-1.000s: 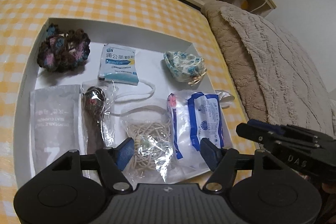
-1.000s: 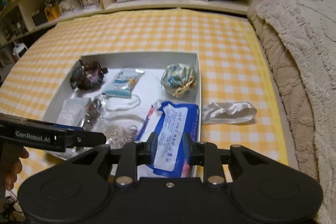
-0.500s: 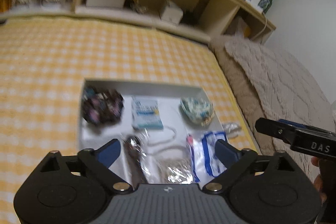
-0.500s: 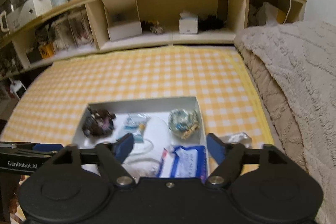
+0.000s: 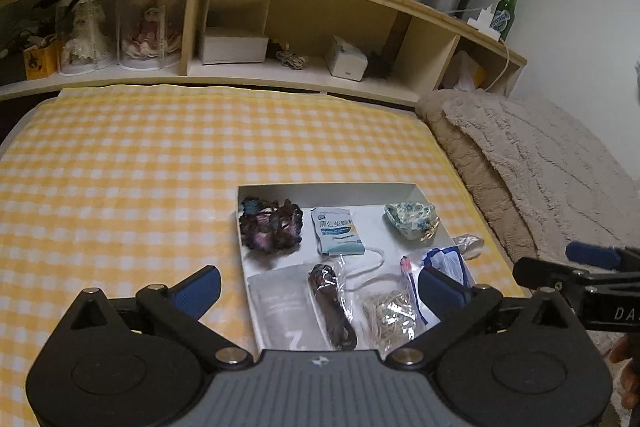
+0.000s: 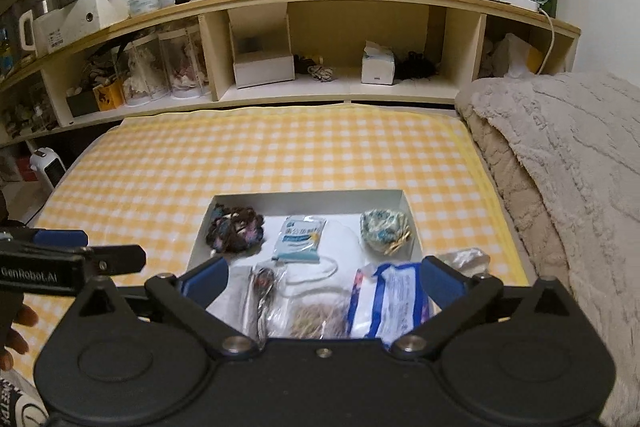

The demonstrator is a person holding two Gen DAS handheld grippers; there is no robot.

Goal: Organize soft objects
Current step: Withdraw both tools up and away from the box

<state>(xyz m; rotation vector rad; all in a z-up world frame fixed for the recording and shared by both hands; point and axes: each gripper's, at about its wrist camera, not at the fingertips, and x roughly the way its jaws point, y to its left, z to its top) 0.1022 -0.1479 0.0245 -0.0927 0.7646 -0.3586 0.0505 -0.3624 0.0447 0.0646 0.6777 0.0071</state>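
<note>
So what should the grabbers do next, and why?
Probably lower the right gripper toward the crumpled clear wrapper. It lies on the checked cloth just outside the white tray, while the other soft things sit inside, and both grippers are open and empty.

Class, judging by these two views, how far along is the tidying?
Done: scrunchie, packet and pouch lie in the tray. In hand: nothing; left gripper and right gripper are open. Left: white piece outside the tray.

Tray (image 6: 304, 201) on bed (image 6: 280, 155), shelf (image 6: 320, 95) behind, blanket (image 6: 560, 155) right, scrunchie (image 6: 235, 229) in tray's far-left corner.
</note>
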